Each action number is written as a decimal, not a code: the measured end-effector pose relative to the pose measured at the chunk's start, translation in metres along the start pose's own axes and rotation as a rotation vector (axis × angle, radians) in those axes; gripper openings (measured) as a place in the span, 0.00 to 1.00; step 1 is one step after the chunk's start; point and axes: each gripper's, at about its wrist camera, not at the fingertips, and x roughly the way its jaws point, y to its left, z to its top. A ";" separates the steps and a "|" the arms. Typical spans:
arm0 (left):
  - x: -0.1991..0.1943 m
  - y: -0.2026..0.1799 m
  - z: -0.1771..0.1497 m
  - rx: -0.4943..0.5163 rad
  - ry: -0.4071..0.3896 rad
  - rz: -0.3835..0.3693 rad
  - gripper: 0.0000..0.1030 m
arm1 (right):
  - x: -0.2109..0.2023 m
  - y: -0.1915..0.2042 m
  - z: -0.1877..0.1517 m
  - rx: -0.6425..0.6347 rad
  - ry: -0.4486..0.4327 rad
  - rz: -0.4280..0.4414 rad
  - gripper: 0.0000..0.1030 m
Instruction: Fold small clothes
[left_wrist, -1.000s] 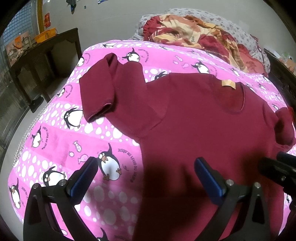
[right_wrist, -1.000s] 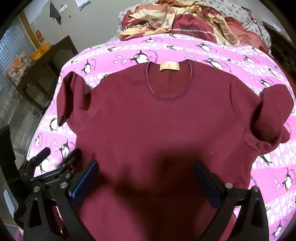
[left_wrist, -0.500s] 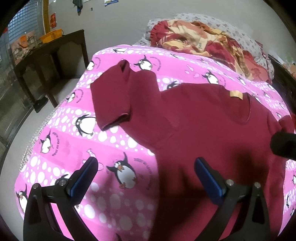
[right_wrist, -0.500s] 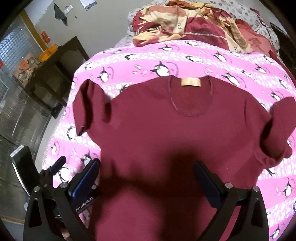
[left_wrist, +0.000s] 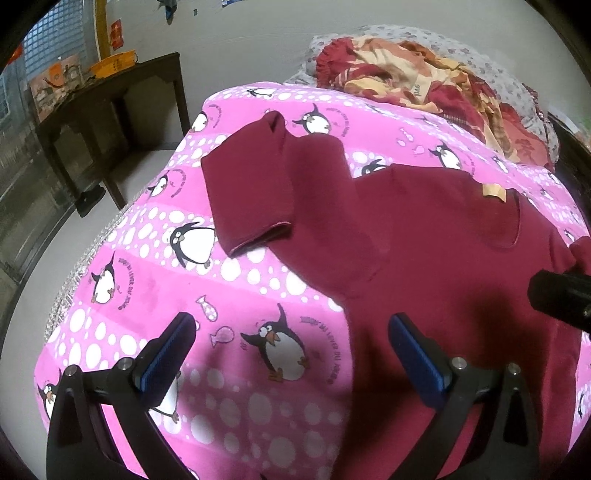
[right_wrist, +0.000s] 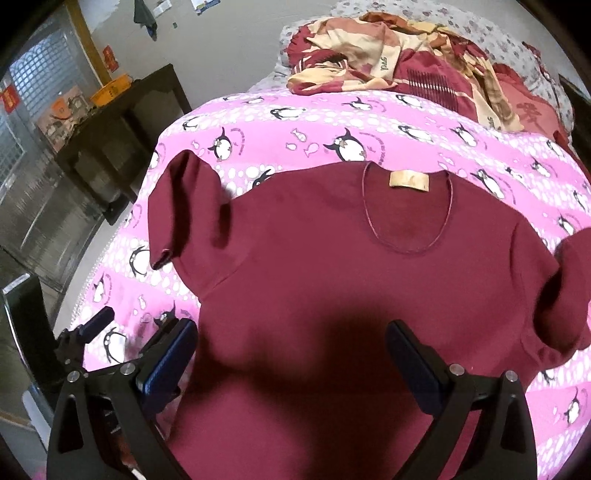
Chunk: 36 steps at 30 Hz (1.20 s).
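The maroon shirt (right_wrist: 332, 258) lies spread flat, front up, on the bed's pink penguin-print sheet (left_wrist: 147, 277). Its lower hem is hidden behind the gripper frames, and its far sleeve (right_wrist: 576, 291) runs off the edge of the right view. The knit looks soft and matte, with a tan label (right_wrist: 409, 181) at the round neckline. The left gripper (left_wrist: 291, 354) and right gripper (right_wrist: 290, 356) both hang spread wide, holding nothing. A rumpled patterned quilt (right_wrist: 406, 62) lies beyond.
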 end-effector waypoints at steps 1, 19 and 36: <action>0.000 0.001 0.000 -0.002 0.002 -0.001 1.00 | 0.001 0.001 0.000 -0.007 -0.005 -0.001 1.00; 0.016 0.078 -0.009 -0.125 0.047 0.081 1.00 | 0.063 0.082 0.034 -0.119 0.022 0.240 0.83; 0.041 0.100 -0.010 -0.180 0.095 0.087 1.00 | 0.154 0.127 0.070 -0.131 0.055 0.260 0.22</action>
